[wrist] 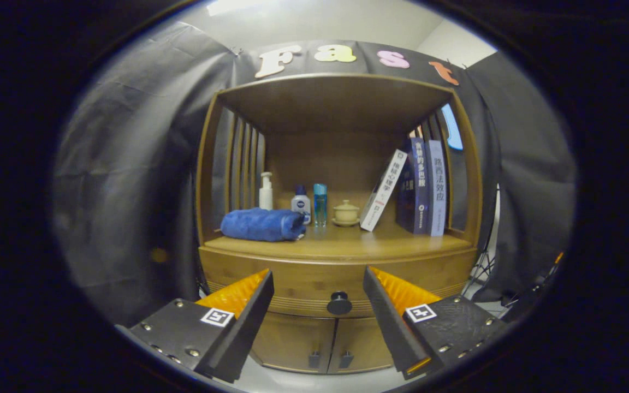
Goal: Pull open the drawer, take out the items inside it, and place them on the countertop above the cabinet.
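Between the spread claw (318,295) fingers, drawer knob (339,303), drawer (292,284) closed

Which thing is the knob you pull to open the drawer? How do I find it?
Find the wooden cabinet and its countertop with the blue towel. Just below is the closed drawer front. The knob is round and black, ahead of the open gripper; the two door handles underneath are small and flat.

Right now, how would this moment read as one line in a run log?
gripper: open, empty | drawer knob: between fingers, just beyond, untouched | drawer: closed | countertop: towel, bottles, books
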Tool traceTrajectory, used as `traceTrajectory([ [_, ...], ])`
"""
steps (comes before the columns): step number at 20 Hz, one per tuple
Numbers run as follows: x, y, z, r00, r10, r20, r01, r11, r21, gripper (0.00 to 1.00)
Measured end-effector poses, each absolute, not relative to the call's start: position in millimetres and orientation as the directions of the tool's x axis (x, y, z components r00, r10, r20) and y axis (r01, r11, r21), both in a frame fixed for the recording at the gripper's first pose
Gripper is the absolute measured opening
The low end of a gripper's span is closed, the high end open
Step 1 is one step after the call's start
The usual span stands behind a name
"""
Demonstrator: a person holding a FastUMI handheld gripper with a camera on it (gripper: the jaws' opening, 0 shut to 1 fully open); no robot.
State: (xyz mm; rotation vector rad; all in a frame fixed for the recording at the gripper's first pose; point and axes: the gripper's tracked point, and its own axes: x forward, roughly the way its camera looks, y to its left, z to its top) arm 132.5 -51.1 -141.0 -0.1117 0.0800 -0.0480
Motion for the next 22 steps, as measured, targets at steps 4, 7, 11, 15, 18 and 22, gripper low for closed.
traceTrajectory([
  [4,177.0,-72.0,-180.0,0.99,-0.092,-0.103,0.077,0.988,-0.137,0.99],
  [7,193.0,-102.8,-223.5,0.969,-0.152,-0.195,0.12,0.979,-0.166,1.0],
  [11,206.6,-99.0,-234.0,0.971,-0.09,-0.222,0.087,0.996,-0.025,0.76],
  [15,205.2,-96.9,-231.2,0.977,-0.073,-0.201,0.073,0.997,-0.006,0.41],
  [18,203.7,-97.3,-232.7,0.972,-0.106,-0.21,0.103,0.994,-0.025,0.41],
  [22,203.3,-94.8,-234.1,0.978,-0.101,-0.183,0.092,0.994,-0.062,0.4],
])
